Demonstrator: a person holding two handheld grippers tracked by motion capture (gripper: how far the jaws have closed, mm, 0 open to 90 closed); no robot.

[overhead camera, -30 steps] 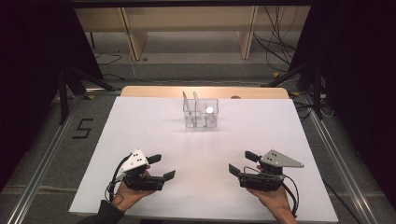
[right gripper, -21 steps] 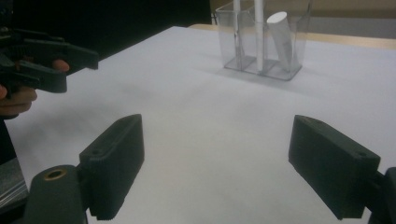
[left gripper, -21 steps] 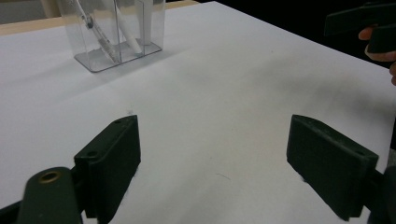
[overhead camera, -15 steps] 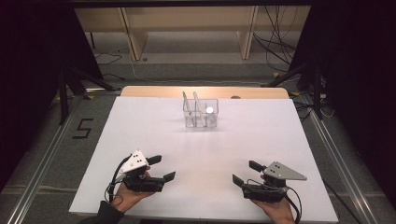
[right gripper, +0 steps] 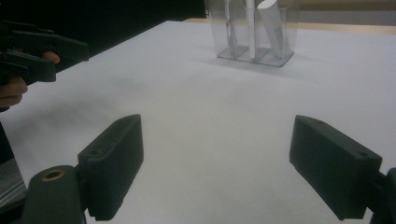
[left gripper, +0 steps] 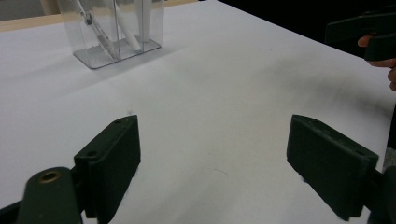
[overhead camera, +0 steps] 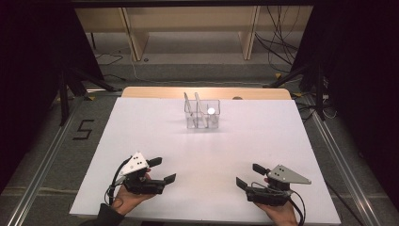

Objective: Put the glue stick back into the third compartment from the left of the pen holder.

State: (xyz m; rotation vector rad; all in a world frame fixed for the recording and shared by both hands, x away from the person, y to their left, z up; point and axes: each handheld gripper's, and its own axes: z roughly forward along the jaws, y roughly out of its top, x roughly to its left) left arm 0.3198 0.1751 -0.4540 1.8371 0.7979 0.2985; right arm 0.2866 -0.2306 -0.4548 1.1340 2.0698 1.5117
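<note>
One clear plastic holder (overhead camera: pixel 202 114) stands on the white table (overhead camera: pixel 141 127), toward the far edge and about midway across. It is split into compartments, and the high view shows two thin sticks leaning out of its left part and one white tube with a bright round end in its right part; the exact number of compartments is hard to tell. Two grippers are at the near edge, one in each hand. The left gripper (overhead camera: pixel 162 170) sits at the near left with its two black jaws spread wide and nothing between them. The right gripper (overhead camera: pixel 251 175) sits at the near right, its jaws likewise wide apart and empty. The holder lies well ahead of both grippers, between their lines of reach, touching neither.
</note>
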